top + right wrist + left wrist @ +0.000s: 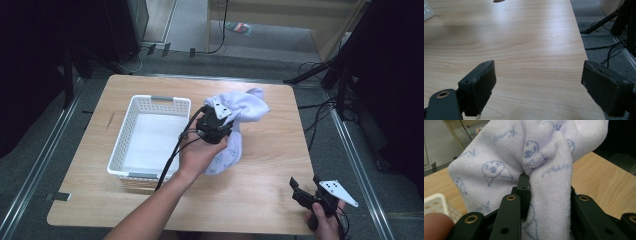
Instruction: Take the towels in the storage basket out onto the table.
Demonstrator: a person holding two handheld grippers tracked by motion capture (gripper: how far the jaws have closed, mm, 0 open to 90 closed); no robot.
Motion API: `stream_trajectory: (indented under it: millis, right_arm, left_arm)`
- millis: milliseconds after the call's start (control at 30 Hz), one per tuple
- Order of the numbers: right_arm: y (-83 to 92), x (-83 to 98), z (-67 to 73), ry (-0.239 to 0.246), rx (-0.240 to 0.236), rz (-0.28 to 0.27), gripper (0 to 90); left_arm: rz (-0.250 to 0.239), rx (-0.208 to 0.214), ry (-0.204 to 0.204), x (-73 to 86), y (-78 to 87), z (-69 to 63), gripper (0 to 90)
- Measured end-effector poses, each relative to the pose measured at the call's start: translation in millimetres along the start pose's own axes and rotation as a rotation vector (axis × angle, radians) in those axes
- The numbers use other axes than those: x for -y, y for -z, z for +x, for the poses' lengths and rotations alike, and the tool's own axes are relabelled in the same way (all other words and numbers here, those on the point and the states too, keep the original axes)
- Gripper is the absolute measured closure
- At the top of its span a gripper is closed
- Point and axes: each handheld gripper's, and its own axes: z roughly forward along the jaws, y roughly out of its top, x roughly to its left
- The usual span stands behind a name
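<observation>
A pale lilac towel (240,112) printed with small blue seal faces hangs bunched above the wooden table (270,165), just right of a white plastic basket (150,135). My left gripper (216,125) is shut on the towel (541,165); in the left gripper view the cloth is pinched between the black jaws and drapes down over them. My right gripper (306,187) rests at the table's front right corner, held by a hand. Its jaws stand wide open over bare wood (534,50), with nothing between them.
The basket's perforated corner (436,203) shows at the left of the left gripper view. Cables and stand legs (325,80) lie on the grey floor to the right of the table. A metal rail (40,165) runs along the table's left side.
</observation>
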Motion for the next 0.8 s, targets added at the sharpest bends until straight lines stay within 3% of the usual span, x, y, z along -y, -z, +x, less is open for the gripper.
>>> stream_trajectory:
  millis: [300, 533, 567, 633, 733, 800]
  right_arm:
    - [0.0, 0.0, -0.1, 0.0, -0.002, 0.0, 12.6]
    - [0.0, 0.0, -0.1, 0.0, -0.003, 0.0, 12.6]
    - [0.0, 0.0, -0.1, 0.0, -0.003, 0.0, 12.5]
    - [0.1, 0.0, -0.1, 0.0, -0.003, -0.001, 12.6]
    - [0.1, 0.0, 0.0, -0.002, -0.002, 0.001, 12.6]
    - [0.0, 0.0, 0.0, 0.0, -0.002, 0.0, 12.6]
  left_arm:
    - [0.032, 0.056, -0.015, 8.9, -24.3, -29.8, 69.6]
    - [0.07, 0.064, -0.024, 26.3, -44.1, -36.0, 66.7]
    - [0.08, 0.084, -0.004, 30.1, -47.5, -35.2, 65.9]
    - [0.096, 0.093, 0.025, 34.8, -51.3, -33.7, 54.2]
    - [0.145, 0.098, 0.025, 35.6, -51.8, -33.6, 24.8]
    - [0.142, 0.095, 0.019, 36.3, -47.6, -32.6, 14.5]
